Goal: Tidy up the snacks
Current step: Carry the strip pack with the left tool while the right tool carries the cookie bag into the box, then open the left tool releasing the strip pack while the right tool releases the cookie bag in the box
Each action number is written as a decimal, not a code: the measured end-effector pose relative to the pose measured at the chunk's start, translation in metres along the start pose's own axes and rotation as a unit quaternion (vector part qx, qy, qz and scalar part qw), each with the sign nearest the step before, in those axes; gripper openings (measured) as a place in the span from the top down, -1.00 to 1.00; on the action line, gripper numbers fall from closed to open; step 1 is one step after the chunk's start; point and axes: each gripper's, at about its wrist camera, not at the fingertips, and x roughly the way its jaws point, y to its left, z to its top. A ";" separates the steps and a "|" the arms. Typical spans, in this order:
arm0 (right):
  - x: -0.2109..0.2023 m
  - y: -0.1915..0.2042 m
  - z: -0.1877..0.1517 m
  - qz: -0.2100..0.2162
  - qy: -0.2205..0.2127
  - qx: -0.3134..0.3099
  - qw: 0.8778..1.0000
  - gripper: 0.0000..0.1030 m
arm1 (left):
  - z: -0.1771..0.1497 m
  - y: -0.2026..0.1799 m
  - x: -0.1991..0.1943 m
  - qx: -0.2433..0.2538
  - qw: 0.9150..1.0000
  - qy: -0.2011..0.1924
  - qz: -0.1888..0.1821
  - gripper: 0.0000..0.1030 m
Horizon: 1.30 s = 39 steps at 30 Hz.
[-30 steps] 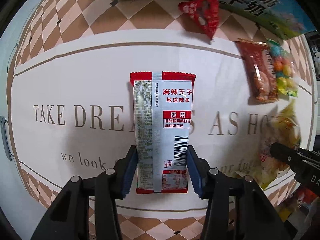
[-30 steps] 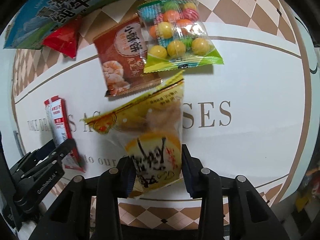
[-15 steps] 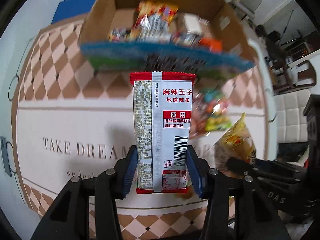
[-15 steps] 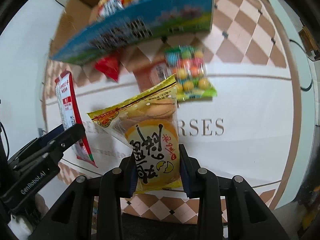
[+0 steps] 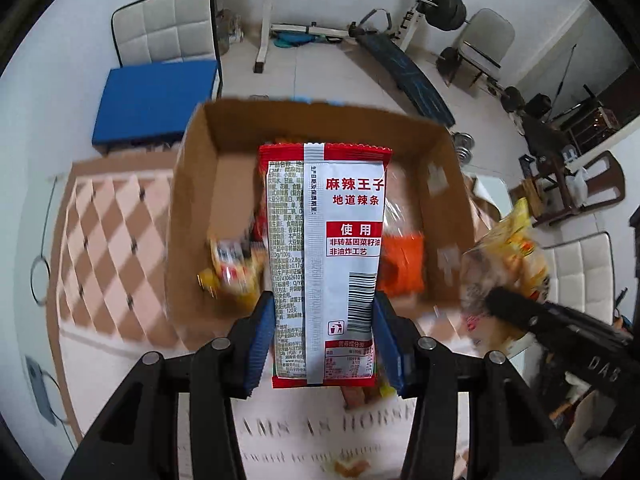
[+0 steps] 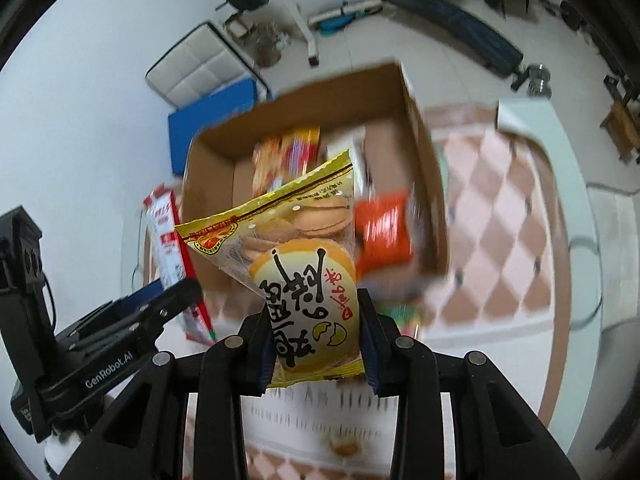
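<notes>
My left gripper [image 5: 324, 340] is shut on a red and white spicy strip packet [image 5: 324, 264], held upright in front of the open cardboard box [image 5: 192, 184]. My right gripper [image 6: 316, 344] is shut on a yellow egg cake packet [image 6: 296, 280], also raised in front of the box [image 6: 424, 184]. The box holds several snack packets, among them an orange one [image 5: 402, 264]. In the left wrist view the right gripper with the yellow packet [image 5: 516, 256] shows at the right. In the right wrist view the left gripper's finger [image 6: 176, 296] and the red packet [image 6: 168, 240] show at the left.
The box stands on a table with a checked cloth [image 5: 108, 248] with printed lettering. Behind it are a white padded chair [image 5: 164, 36], a blue cushion [image 5: 152, 100], a weight bench [image 5: 404, 76] and wooden chairs at the right.
Both grippers have lifted their packets off the table and tilted up toward the box. The box's inside now fills the middle of both views; the loose snacks on the cloth have dropped out of sight.
</notes>
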 end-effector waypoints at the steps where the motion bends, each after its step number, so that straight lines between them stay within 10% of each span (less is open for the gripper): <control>1: 0.005 0.000 0.012 -0.008 -0.003 0.000 1.000 0.27 | 0.008 0.003 0.004 -0.001 1.000 0.001 0.003 0.12; 19: 0.146 -0.026 0.132 -0.108 0.069 0.023 0.992 0.25 | 0.123 0.065 0.142 -0.017 0.989 0.123 0.076 0.07; 21: 0.151 -0.026 0.130 -0.113 0.079 0.030 0.990 0.12 | 0.124 0.067 0.150 -0.020 0.988 0.132 0.083 -0.19; 23: 0.155 -0.028 0.131 -0.110 0.077 0.030 0.991 -0.62 | 0.125 0.070 0.156 -0.031 0.987 0.141 0.076 -0.44; 24: 0.155 -0.028 0.132 -0.114 0.073 0.026 0.991 -0.69 | 0.126 0.072 0.157 -0.039 0.987 0.142 0.068 -0.50; 30: 0.159 -0.021 0.133 -0.120 0.081 0.003 0.990 -0.77 | 0.127 0.068 0.149 -0.046 0.989 0.129 0.047 -0.91; 39: 0.151 -0.009 0.118 -0.124 0.084 -0.023 0.988 -0.79 | 0.116 0.055 0.131 -0.030 0.993 0.108 0.025 -0.92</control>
